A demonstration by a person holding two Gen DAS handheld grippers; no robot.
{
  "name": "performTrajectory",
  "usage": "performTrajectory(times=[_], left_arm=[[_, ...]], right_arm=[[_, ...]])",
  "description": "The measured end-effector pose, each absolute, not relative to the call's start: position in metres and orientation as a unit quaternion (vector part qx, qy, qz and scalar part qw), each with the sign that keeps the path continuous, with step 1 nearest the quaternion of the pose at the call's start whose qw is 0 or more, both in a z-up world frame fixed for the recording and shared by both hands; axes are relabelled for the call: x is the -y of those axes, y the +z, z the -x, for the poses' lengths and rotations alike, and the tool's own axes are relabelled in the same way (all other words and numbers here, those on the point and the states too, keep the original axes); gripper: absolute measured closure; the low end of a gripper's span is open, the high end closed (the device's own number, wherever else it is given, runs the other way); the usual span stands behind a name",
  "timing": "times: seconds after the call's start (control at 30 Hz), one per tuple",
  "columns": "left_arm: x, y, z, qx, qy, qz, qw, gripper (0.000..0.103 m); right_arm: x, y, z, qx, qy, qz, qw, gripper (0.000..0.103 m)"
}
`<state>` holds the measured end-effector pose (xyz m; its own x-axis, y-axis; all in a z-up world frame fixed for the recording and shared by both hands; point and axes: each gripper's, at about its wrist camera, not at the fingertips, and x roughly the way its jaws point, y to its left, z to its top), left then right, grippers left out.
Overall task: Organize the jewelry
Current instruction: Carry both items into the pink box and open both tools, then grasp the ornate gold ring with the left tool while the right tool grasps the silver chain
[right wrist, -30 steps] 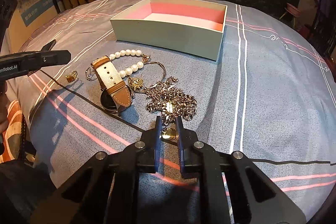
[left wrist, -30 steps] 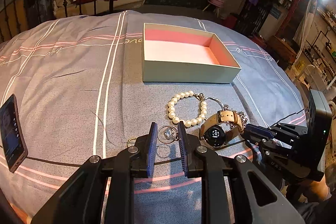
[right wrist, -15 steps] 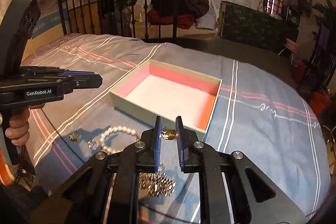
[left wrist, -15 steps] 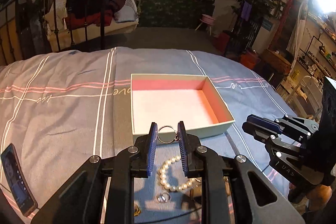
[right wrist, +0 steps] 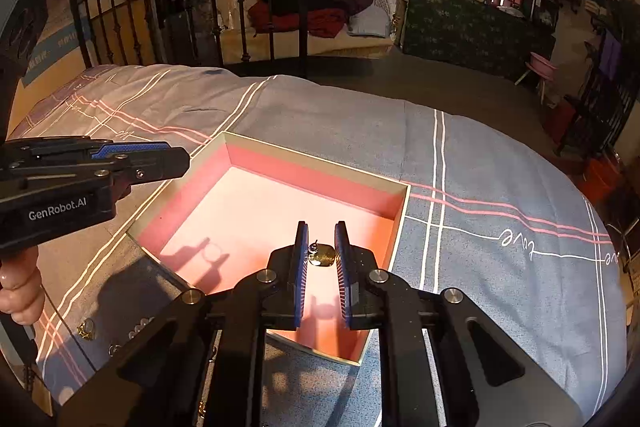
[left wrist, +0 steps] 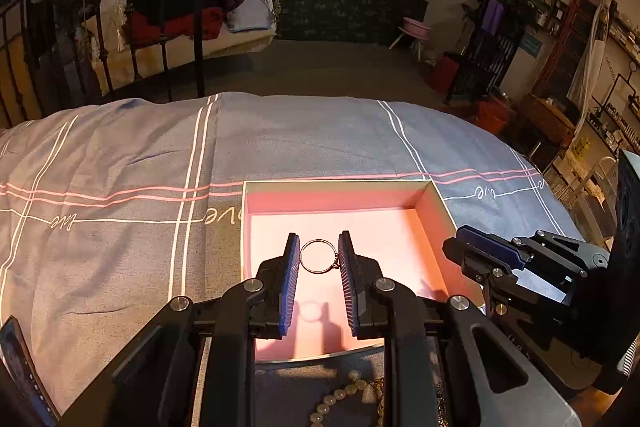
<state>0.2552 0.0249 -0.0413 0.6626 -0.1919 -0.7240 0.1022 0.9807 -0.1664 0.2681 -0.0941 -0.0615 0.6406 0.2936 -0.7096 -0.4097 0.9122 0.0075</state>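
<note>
My left gripper is shut on a thin silver ring and holds it above the pink inside of the open box. My right gripper is shut on a gold pendant, also above the box, near its right wall. The right gripper shows at the right of the left wrist view. The left gripper shows at the left of the right wrist view. The box floor is bare apart from shadows.
A pearl bracelet lies on the grey striped bedspread just in front of the box. Small gold pieces lie at lower left in the right wrist view. A phone lies at the bed's left edge.
Both grippers have lifted their pieces off the bedspread and carried them forward over the box. The remaining jewelry has dropped to the bottom of both views.
</note>
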Motion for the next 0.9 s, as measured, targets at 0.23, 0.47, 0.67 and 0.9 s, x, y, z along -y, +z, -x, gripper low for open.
performTrajectory(times=[0.23,0.47,0.67,0.9], left_arm=[[-0.024,-0.05,-0.264,-0.416,-0.078,0.059,0.904,0.083],[-0.034,-0.039,-0.257,-0.398,-0.055,0.072,0.913,0.029],[-0.049,-0.016,-0.204,-0.366,-0.075,0.072,0.925,0.024],[-0.067,-0.062,-0.136,-0.41,-0.056,0.058,0.908,0.022]], right_arm=[[0.092,-0.072,-0.271,-0.387,0.197,0.079,0.897,0.089],[0.1,-0.073,-0.266,-0.395,0.193,0.066,0.896,0.032],[0.13,-0.047,-0.221,-0.347,0.187,0.029,0.919,0.01],[0.151,-0.075,-0.158,-0.389,0.216,-0.02,0.895,0.019]])
